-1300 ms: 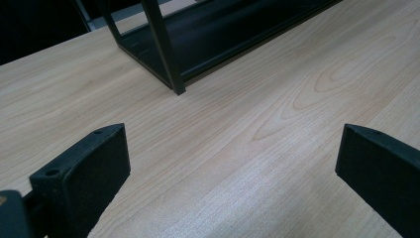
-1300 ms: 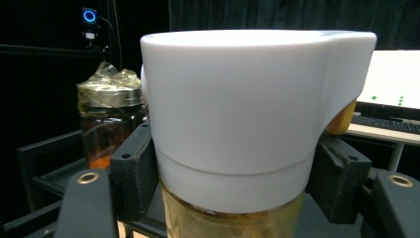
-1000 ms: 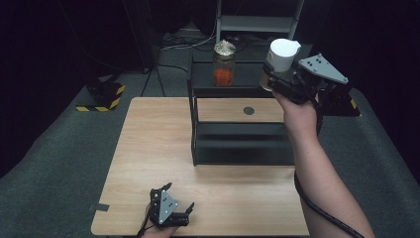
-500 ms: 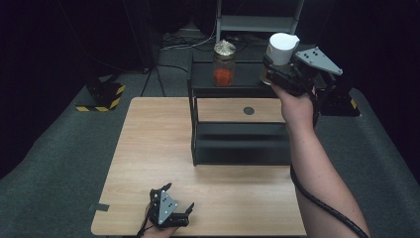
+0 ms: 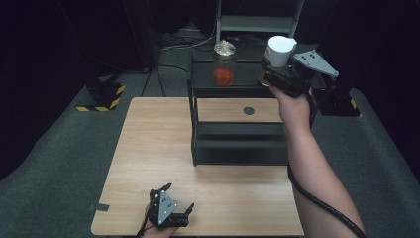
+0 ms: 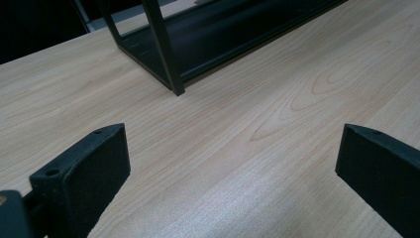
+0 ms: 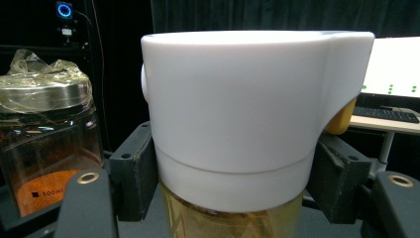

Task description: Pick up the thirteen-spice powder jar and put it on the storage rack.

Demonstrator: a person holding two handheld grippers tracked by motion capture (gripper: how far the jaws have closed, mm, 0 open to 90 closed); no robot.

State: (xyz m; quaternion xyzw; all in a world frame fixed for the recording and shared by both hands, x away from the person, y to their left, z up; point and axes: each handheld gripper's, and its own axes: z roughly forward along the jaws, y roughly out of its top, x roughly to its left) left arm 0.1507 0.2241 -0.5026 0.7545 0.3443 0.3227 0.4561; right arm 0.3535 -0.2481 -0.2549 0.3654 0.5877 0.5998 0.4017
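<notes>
My right gripper [image 5: 271, 68] is shut on a bottle with a tall white cap [image 5: 280, 49] and a clear yellowish body. It holds the bottle upright over the right end of the black shelf's top [image 5: 247, 87]. In the right gripper view the white cap [image 7: 247, 109] stands between the two black jaws of my right gripper [image 7: 233, 186], which press on it low down. A glass jar [image 5: 224, 64] of orange powder with a crinkled wrap on its lid stands on the shelf top, left of the bottle. My left gripper [image 5: 172, 212] rests open at the table's front edge, nothing between the jaws [image 6: 233, 168].
The black two-level shelf [image 6: 168, 49] stands at the back right of the wooden table [image 5: 153, 148]. A round dark mark [image 5: 248, 110] sits on its middle level. The jar [image 7: 44, 139] is close to the bottle's left. A yellow-black block [image 5: 101, 96] lies on the floor.
My right hand has edged the bottle slightly up and back over the shelf top, still gripping it. The left gripper has stayed put.
</notes>
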